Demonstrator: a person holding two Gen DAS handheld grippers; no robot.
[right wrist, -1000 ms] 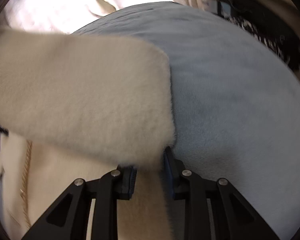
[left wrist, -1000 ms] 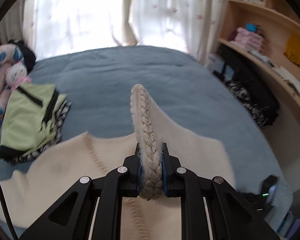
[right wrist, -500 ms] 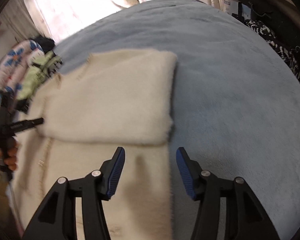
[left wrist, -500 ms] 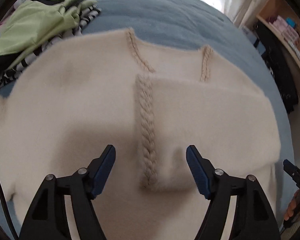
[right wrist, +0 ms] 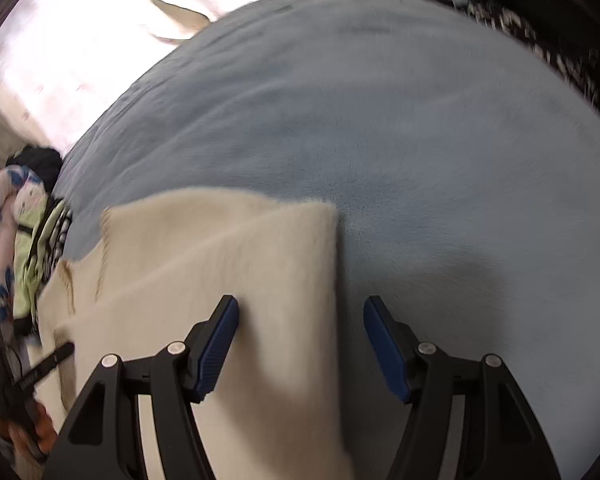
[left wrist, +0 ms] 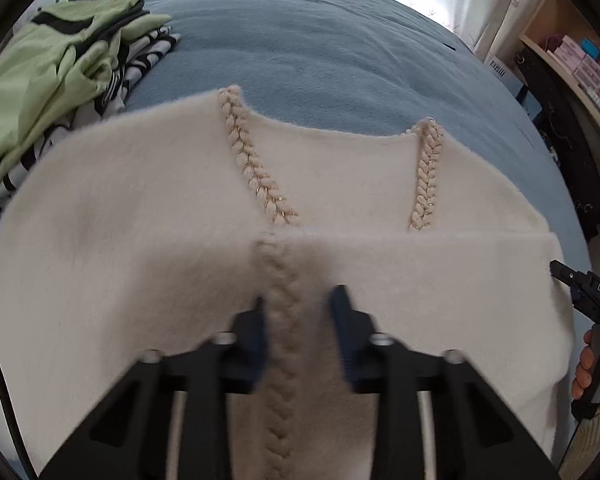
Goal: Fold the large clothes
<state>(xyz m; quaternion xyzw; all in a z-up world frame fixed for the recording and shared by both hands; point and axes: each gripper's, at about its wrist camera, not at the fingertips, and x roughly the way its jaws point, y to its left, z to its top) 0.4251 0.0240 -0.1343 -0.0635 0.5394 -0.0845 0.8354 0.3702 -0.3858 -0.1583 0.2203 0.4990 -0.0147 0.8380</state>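
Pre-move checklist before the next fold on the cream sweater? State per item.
1. Folded flap of the cream sweater lying flat: ok.
2. Left gripper lined up on the braid trim: ok; jaws have just been closing, braid between them.
3. Left gripper pressing firmly on the braid trim: cannot tell, blurred.
4. Right gripper holding fabric: not ok; jaws have just been closing slightly but stand open, straddling the sweater's edge.
5. Blue bedcover beyond the sweater free: ok.
6. Clothes pile apart from the sweater: cannot tell.
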